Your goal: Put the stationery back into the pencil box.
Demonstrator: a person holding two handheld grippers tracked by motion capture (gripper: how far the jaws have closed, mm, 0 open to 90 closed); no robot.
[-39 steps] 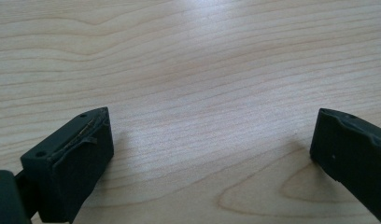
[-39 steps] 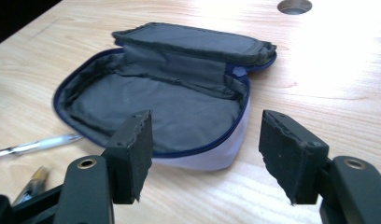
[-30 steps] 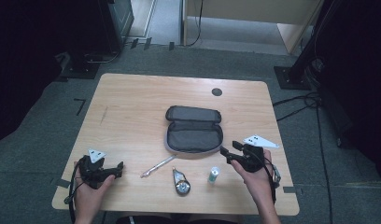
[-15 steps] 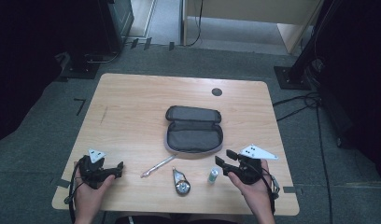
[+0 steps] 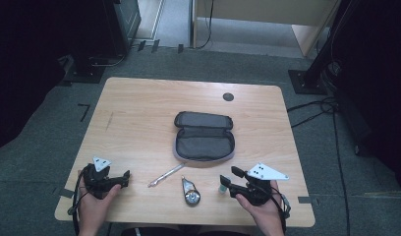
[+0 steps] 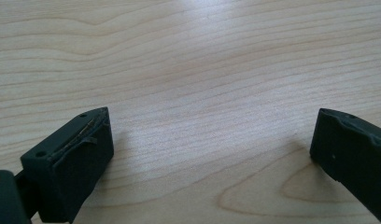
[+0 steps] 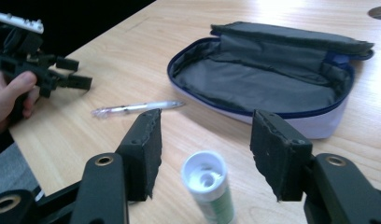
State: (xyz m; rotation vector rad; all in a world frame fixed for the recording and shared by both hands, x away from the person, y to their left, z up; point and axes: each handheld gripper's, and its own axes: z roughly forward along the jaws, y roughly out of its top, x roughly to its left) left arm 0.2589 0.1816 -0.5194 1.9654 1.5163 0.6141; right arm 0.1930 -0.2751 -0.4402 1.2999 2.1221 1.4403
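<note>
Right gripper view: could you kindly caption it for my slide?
Open right gripper straddles an upright white-capped tube before an open pencil case.

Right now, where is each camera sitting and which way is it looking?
High view: above the person's side, looking forward and down on the table; both hands, left gripper and right gripper show.
Left gripper view: rides the left gripper, facing bare wood.
Right gripper view: rides the right gripper, facing the glue stick.
High and right gripper views share the pencil case and pen.
</note>
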